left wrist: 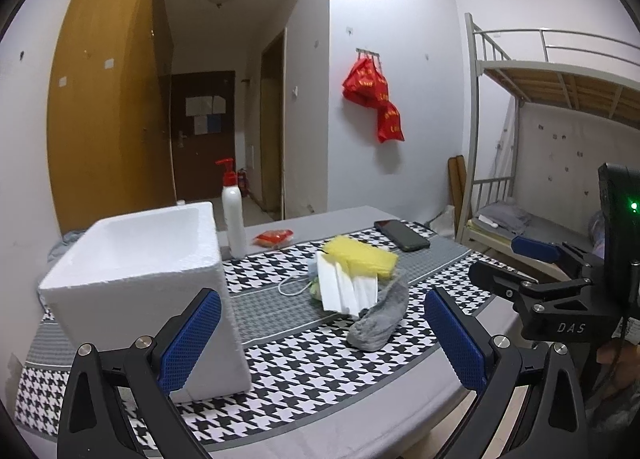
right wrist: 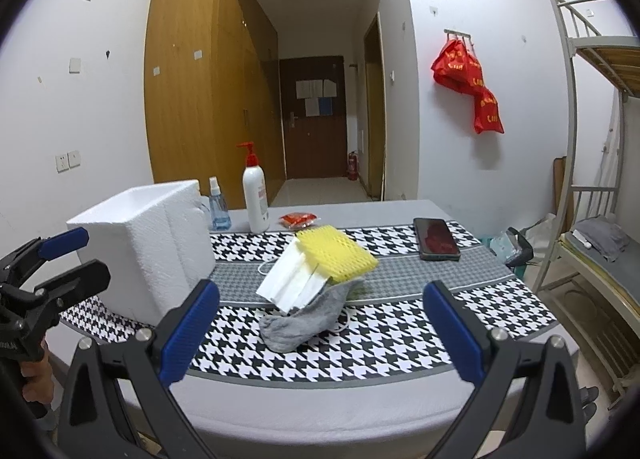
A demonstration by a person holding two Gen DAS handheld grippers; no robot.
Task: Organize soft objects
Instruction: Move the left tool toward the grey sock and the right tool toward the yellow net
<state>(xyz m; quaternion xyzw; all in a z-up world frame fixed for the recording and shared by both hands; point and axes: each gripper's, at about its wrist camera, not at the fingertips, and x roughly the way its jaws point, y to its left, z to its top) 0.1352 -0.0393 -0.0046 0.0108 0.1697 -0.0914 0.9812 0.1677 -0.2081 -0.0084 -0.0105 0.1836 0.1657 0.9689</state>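
Step in hand: the start of the sort, by my reading — nothing is gripped, and the soft things lie in one heap on the houndstooth cloth (right wrist: 360,343), in front of both tools.
Left gripper (left wrist: 322,339): spread wide, blue pads well apart, nothing between them; it hovers over the near edge of the table, with the foam box (left wrist: 160,283) just beside its left finger.
Right gripper (right wrist: 320,329): equally wide open and empty, aimed squarely at the heap.
The heap: a grey sock (right wrist: 308,319) lies lowest and nearest; white face masks (right wrist: 292,279) lean across it, and a yellow sponge (right wrist: 336,253) rests on top, tilted. A mask's ear loop trails onto the cloth.
Likely destination: the foam box, open at the top, left of the heap — a judgement, since the task names no container.
Not part of it: the pump bottle (right wrist: 256,195), the spray bottle (right wrist: 218,205), the phone (right wrist: 436,239) and the red packet (right wrist: 298,219) behind.
Next move calls for: lowering one tool onto the top item first — probably the sponge — and closing gently, since lifting the sock from beneath would topple the rest.
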